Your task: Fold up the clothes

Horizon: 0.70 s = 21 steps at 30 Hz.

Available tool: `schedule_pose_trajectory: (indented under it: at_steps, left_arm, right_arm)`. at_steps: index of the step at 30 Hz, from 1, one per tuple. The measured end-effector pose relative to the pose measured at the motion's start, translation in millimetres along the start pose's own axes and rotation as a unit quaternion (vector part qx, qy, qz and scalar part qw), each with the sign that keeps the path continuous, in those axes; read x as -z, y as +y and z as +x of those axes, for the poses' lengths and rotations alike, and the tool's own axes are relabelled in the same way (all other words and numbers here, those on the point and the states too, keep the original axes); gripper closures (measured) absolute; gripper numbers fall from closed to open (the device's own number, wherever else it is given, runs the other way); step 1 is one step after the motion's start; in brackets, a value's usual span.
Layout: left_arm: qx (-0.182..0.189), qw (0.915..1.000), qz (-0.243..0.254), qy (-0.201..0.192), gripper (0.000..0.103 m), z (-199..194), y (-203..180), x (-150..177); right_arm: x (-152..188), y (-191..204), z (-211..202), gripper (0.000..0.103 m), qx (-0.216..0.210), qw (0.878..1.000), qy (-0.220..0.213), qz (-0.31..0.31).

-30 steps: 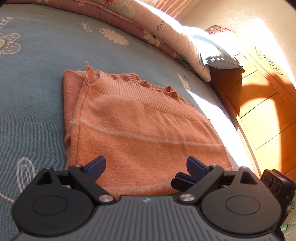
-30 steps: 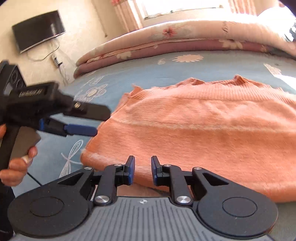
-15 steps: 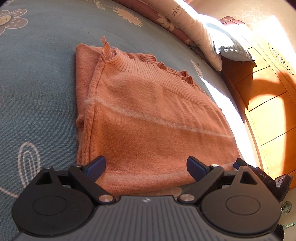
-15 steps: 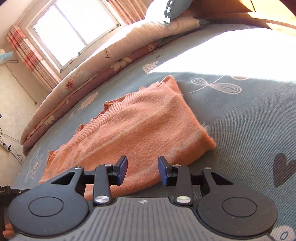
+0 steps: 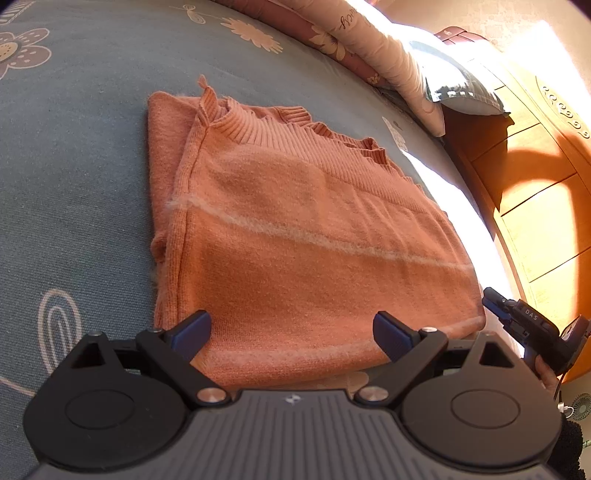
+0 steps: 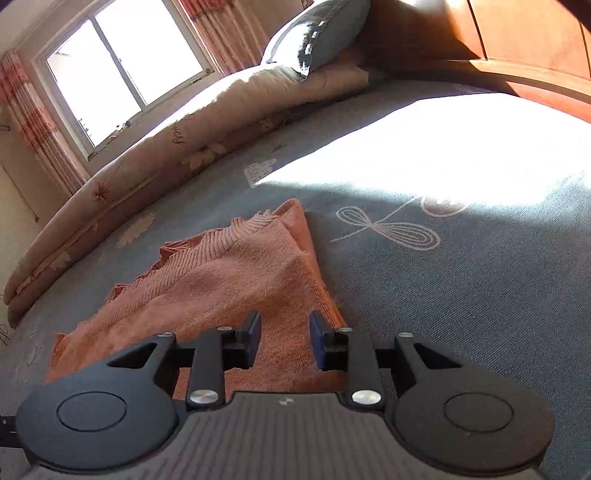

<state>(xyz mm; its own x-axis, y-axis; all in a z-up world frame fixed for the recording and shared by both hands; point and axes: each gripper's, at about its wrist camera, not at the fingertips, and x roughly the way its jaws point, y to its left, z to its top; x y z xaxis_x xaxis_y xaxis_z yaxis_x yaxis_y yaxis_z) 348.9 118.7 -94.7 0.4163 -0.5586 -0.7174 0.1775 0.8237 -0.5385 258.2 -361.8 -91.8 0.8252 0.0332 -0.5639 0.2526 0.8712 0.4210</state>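
On the blue-grey bedspread (image 5: 74, 177), in the left wrist view, one orange knitted sweater (image 5: 295, 229) lay already folded into a rough rectangle, its ribbed collar at the far end and its near edge just in front of the left gripper (image 5: 291, 330). That gripper stood wide open with nothing between its blue pads, hovering over the near edge without pressing on it. At the right margin the tip of the right gripper (image 5: 524, 317) showed beside the sweater's near right corner, with a bit of the hand that held it. Counted here: one sweater, two grippers, one grey pillow (image 5: 461, 92), one rolled floral quilt (image 5: 369, 40) and one wooden headboard (image 5: 535, 177).

In the right wrist view the right gripper (image 6: 284, 338) sat over the sweater (image 6: 221, 288) at its near corner; its jaws were narrowly apart and closing, with knit seen in the gap, though whether the pads pressed it I could not tell. Counted here: one sweater, one window (image 6: 122, 77), one pillow (image 6: 314, 33).

The step looked like taking the near edge for another fold. To do it well, each gripper should probably pinch all layers at its own corner, since a thick knit slips apart; both should lift evenly and carry the edge toward the collar, keeping the side edges aligned.
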Motion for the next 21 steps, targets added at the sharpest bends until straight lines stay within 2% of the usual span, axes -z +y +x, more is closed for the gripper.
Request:
schedule_pose_trajectory:
  at_steps: [4, 7, 9, 11, 16, 18, 21]
  left_arm:
    - [-0.003, 1.0000, 0.004, 0.000, 0.009, 2, -1, 0]
    - [0.003, 1.0000, 0.002, -0.002, 0.009, 2, 2, -1]
    - [0.005, 1.0000, 0.002, -0.005, 0.009, 1, 3, -1]
    - [0.002, 0.9999, 0.007, -0.008, 0.009, 1, 0, -1]
    - [0.000, 0.9981, 0.025, -0.057, 0.009, -10, -10, -1]
    - [0.011, 0.9969, 0.022, -0.075, 0.009, -13, -8, -1]
    - [0.007, 0.9966, 0.012, -0.081, 0.009, -10, -2, -3]
  right_arm:
    - [-26, 14, 18, 0.071, -0.001, 1.000, -0.015, -0.025]
    - [-30, 15, 48, 0.071, 0.028, 0.998, 0.016, -0.045]
    - [-25, 11, 61, 0.083, 0.041, 0.997, 0.027, -0.054]
    - [-26, 14, 63, 0.083, 0.040, 0.997, 0.021, -0.064]
    - [-42, 41, 58, 0.081, 0.023, 0.995, 0.004, -0.097]
    - [-49, 52, 70, 0.080, 0.018, 0.994, 0.007, -0.109]
    - [-54, 64, 99, 0.080, 0.017, 0.992, 0.022, -0.125]
